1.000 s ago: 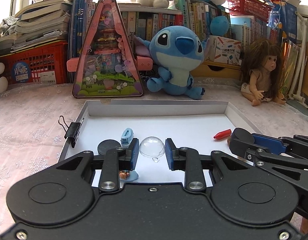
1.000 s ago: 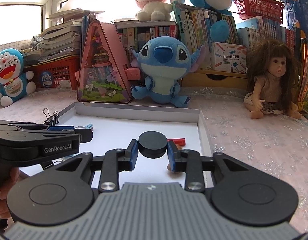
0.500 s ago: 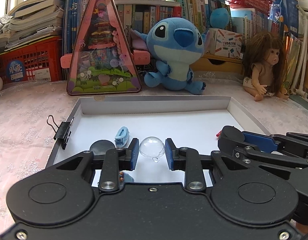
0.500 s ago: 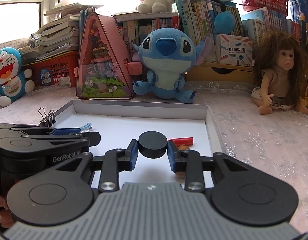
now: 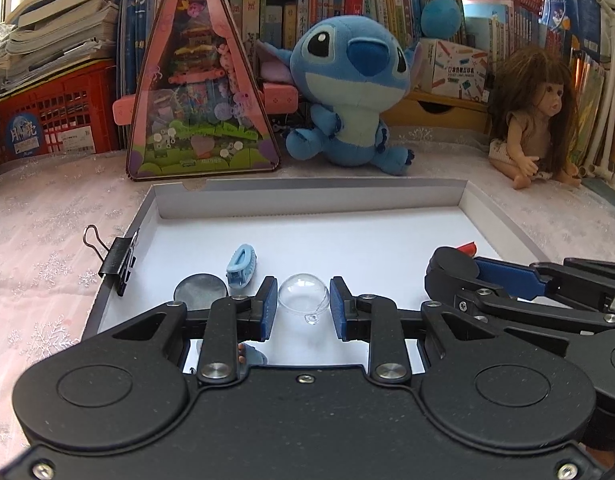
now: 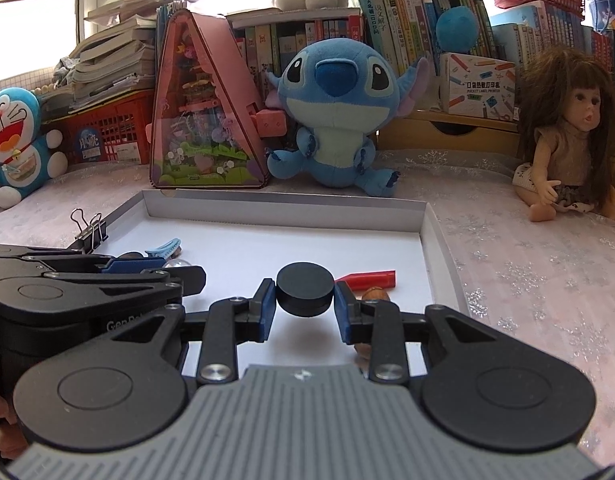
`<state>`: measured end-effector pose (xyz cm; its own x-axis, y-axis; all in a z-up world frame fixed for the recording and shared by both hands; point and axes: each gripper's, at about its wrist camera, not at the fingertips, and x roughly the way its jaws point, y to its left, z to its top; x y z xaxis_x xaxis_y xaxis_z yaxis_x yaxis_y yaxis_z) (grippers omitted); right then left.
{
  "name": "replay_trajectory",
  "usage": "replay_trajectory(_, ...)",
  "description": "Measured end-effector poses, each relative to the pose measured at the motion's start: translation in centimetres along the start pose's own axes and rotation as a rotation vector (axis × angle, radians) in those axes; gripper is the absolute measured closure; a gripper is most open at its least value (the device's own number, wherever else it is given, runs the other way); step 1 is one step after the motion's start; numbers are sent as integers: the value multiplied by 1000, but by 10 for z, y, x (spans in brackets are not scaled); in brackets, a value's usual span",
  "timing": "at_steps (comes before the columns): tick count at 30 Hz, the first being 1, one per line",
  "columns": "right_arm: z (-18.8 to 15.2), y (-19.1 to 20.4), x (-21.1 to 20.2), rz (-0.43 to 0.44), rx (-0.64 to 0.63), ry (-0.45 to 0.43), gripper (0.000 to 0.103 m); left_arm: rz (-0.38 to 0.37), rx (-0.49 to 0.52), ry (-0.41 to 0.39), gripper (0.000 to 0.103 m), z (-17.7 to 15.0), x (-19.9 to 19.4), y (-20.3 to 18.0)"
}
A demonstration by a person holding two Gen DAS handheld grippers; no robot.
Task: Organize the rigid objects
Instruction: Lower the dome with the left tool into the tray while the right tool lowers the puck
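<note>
The left gripper [image 5: 303, 307] hides most of a small blue item [image 5: 253, 356] just under its finger; identity unclear

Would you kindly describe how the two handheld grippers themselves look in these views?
Both are black plastic with blue finger pads, round pivot discs and silver screws. The right gripper has a ribbed grey top plate; the left gripper is all black, with white "GenRobot" lettering on its side. No cables show.

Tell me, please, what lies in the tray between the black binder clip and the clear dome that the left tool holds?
In the left wrist view, a dark round disc and a pale blue hair clip lie between the binder clip and the clear dome.
</note>
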<state>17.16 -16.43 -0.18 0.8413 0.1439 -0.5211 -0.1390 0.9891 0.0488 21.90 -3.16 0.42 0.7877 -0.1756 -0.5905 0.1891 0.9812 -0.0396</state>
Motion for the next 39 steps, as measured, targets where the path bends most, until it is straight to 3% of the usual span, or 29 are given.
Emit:
replay_trajectory(24,2,-6,15,7,10,83,67,10,7,88,77,11,11,1)
replay_trajectory(39,3,-5,17,18,0,97,67,14,16,67,76,8,12,0)
